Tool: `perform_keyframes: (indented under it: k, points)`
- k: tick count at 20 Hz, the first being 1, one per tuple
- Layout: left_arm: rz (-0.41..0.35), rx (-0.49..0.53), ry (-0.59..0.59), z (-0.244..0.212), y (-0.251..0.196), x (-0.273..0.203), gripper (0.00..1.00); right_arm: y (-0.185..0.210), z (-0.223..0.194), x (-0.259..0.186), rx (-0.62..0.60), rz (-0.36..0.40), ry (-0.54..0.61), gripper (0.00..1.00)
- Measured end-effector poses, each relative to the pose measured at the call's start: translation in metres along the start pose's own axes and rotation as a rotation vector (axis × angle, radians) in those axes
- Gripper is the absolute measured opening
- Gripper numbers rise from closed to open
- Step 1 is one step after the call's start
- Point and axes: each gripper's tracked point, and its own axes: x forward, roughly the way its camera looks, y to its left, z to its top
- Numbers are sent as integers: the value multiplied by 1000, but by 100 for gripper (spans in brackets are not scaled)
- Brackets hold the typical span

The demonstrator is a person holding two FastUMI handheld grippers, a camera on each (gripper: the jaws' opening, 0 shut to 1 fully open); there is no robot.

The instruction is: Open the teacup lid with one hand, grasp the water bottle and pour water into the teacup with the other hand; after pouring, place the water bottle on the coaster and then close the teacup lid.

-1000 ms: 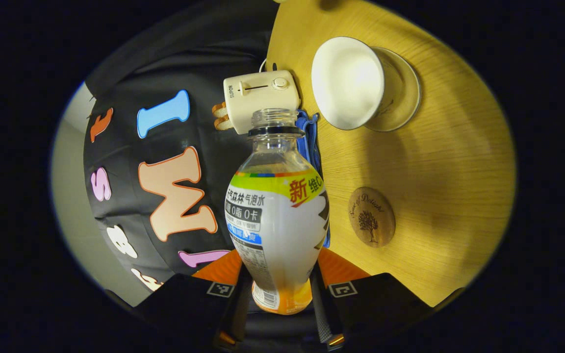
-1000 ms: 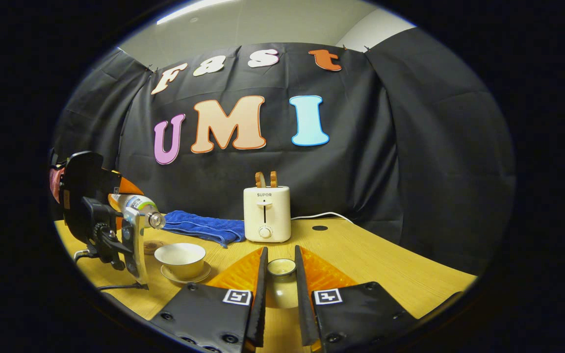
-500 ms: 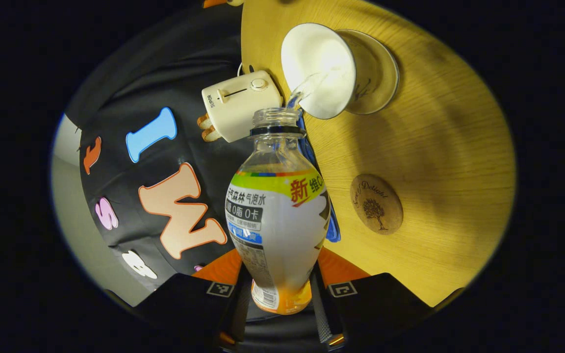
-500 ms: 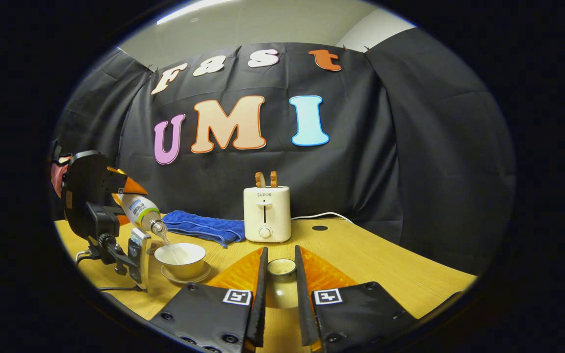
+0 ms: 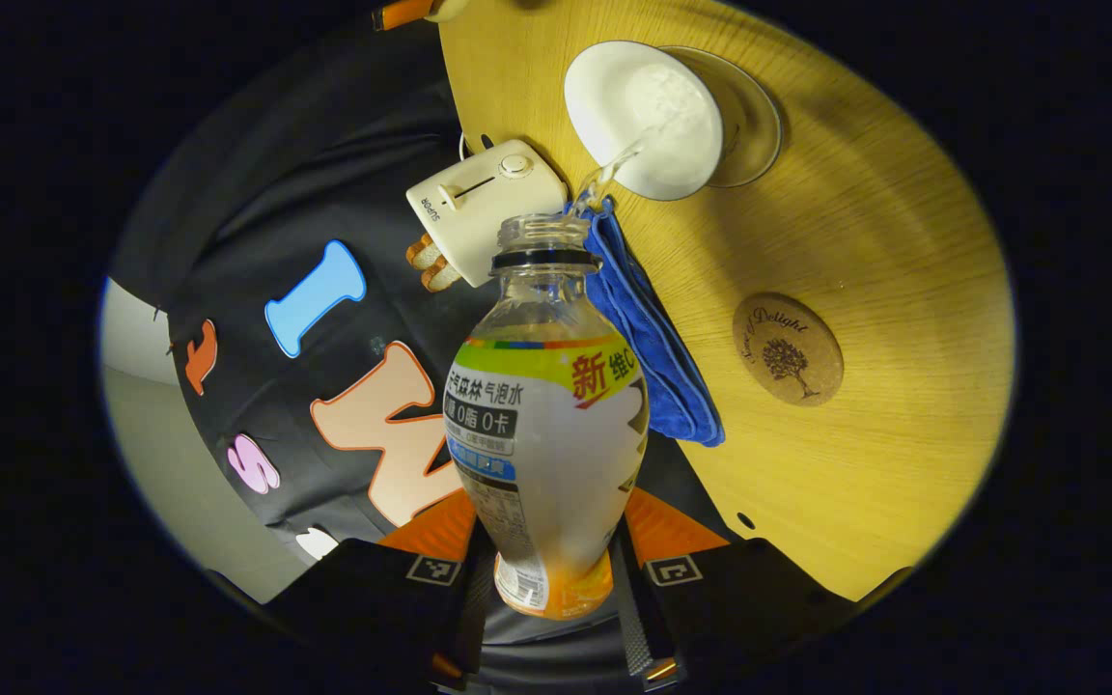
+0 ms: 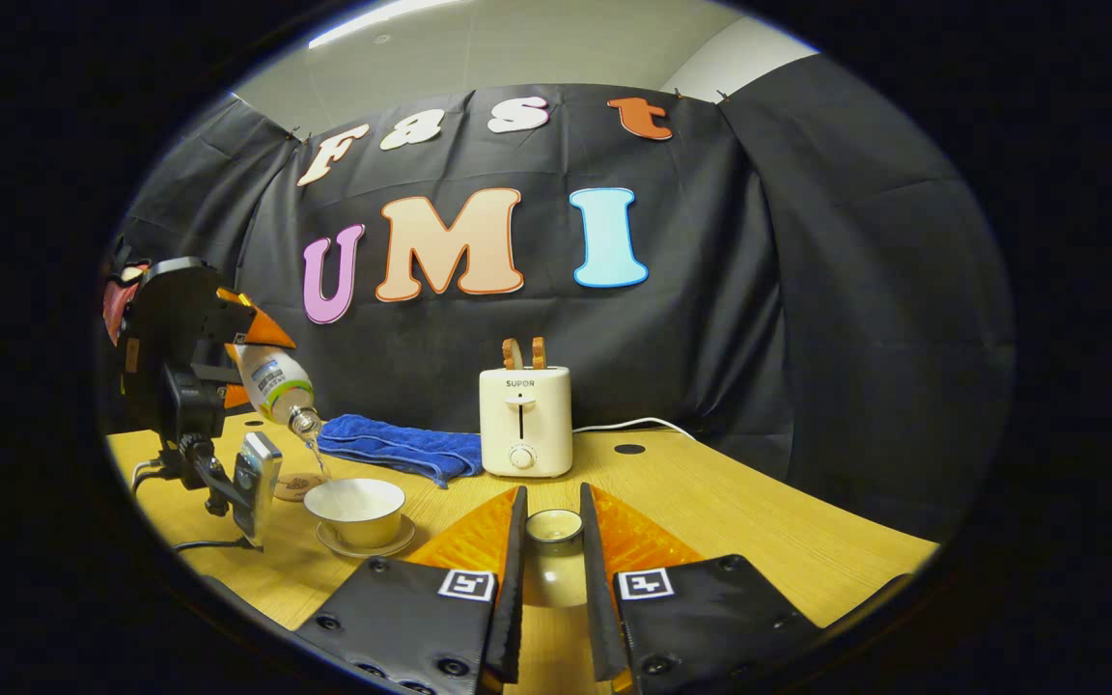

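Observation:
My left gripper [image 5: 548, 579] is shut on the lower body of a clear, uncapped water bottle [image 5: 546, 425], tipped mouth-down. A thin stream of water runs from its mouth into the open white teacup [image 5: 648, 116] on its saucer [image 5: 759, 116]. In the right gripper view the same left gripper [image 6: 228, 362] holds the tilted bottle [image 6: 271, 386] above and left of the teacup [image 6: 358, 510]. My right gripper [image 6: 552, 569] is shut on the teacup lid [image 6: 554, 529], held off to the cup's right above the table. A round wooden coaster [image 5: 788, 349] lies on the table near the cup.
A cream toaster [image 6: 525, 420] with toast stands at the back of the wooden table [image 6: 759, 531]. A folded blue towel [image 6: 397, 449] lies left of the toaster, behind the cup. A cable runs from the toaster along the table's back edge.
The left gripper tipped the bottle further and rose slightly; water began flowing into the teacup half a second ago and still flows. The right gripper with the lid has stayed still.

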Motion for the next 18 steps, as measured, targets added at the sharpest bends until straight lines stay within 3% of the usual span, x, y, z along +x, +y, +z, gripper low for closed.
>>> perform_keyframes:
  k: [6,13,18]
  points:
    - [45,88,-4,0,24,-2,54,-1,0,0,0,-4,0,31]
    - [54,112,-9,5,27,-1,54,0,1,0,0,5,1,32]
    - [-4,13,-15,9,2,3,55,2,1,0,1,15,0,32]
